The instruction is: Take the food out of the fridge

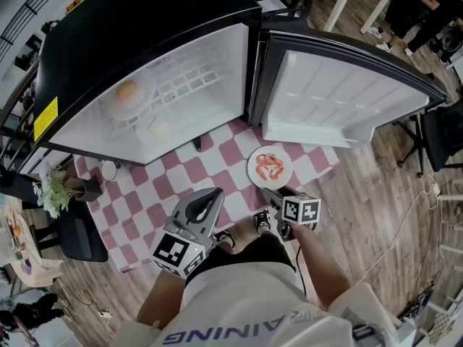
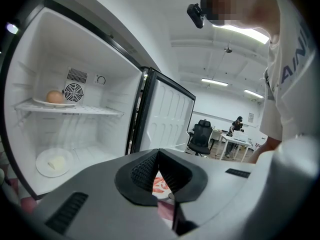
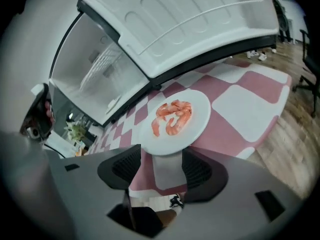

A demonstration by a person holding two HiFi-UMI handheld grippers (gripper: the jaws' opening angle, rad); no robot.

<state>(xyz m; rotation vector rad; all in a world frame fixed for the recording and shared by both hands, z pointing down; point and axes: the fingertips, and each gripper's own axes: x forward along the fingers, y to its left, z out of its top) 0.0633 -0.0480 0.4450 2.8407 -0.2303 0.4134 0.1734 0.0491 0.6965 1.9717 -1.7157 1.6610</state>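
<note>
The black mini fridge [image 1: 145, 20] stands open. On its wire shelf sits a plate with a round brown food [image 1: 126, 91] [image 2: 55, 97]. Lower, on the fridge floor, is a plate with a pale piece of food [image 1: 158, 129] [image 2: 52, 162]. A white plate of shrimp [image 1: 270, 168] [image 3: 175, 120] lies on the pink checkered mat [image 1: 202, 176] in front of the door. My right gripper [image 1: 270, 193] [image 3: 161, 156] is open, its fingertips on either side of the plate's near rim, not pressing it. My left gripper [image 1: 215, 194] [image 2: 158, 154] is shut and empty, pointing at the fridge.
The fridge door [image 1: 340, 92] swings out to the right over the mat. A small cup [image 1: 108, 170], a potted plant [image 1: 54, 190] and a black seat [image 1: 79, 233] stand at the left. A cable [image 1: 405, 219] runs over the wood floor on the right.
</note>
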